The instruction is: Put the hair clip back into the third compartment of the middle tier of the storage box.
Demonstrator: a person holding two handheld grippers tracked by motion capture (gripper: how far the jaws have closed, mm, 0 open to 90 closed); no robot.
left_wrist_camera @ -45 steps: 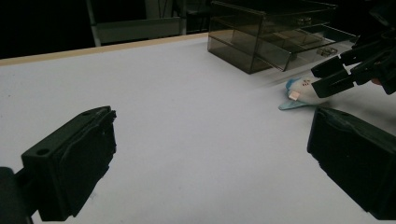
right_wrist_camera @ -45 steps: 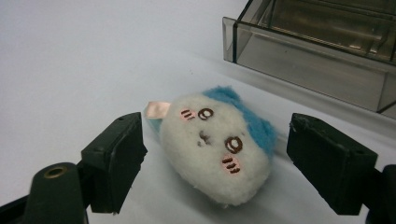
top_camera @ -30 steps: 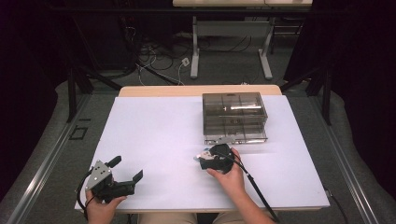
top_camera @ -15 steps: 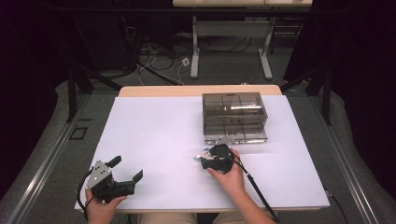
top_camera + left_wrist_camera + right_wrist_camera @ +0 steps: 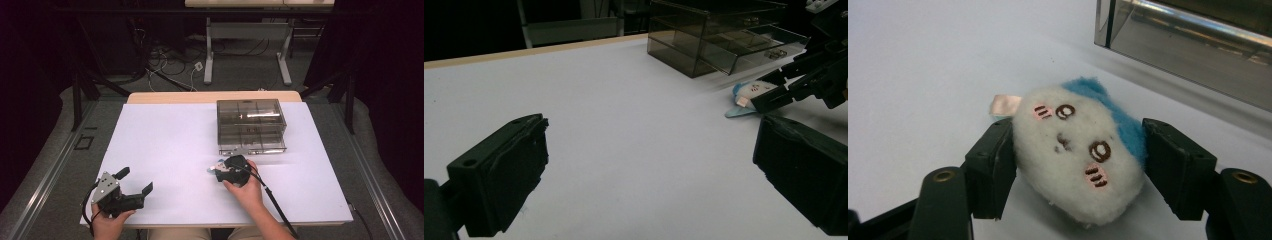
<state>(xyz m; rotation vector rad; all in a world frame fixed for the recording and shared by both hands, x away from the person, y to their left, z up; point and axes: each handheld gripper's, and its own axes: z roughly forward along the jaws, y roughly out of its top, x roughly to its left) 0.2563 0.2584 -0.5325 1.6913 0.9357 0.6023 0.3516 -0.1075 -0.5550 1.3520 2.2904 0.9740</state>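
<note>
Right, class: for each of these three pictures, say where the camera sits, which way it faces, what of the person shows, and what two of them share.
High view: above the person's side, facing forward and down on the white table; both hands show, with the left gripper and right gripper.
Left gripper view: on the left gripper, facing across the table; open jaws.
Right gripper view: on the right gripper, facing the plush toy, jaws pressed on it.
Shared: both gripper views show the toy and the clear drawer box.

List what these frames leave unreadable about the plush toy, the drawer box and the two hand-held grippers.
- Plush toy: its underside, hidden against the table; too small in the high view.
- Drawer box: contents unclear through tinted walls in the high view; cut off by the frame edge in the right gripper view.
- Right hand-held gripper: its jaws covered by its body in the high view.
- Left hand-held gripper: jaw tips cut off at the bottom edge.
</note>
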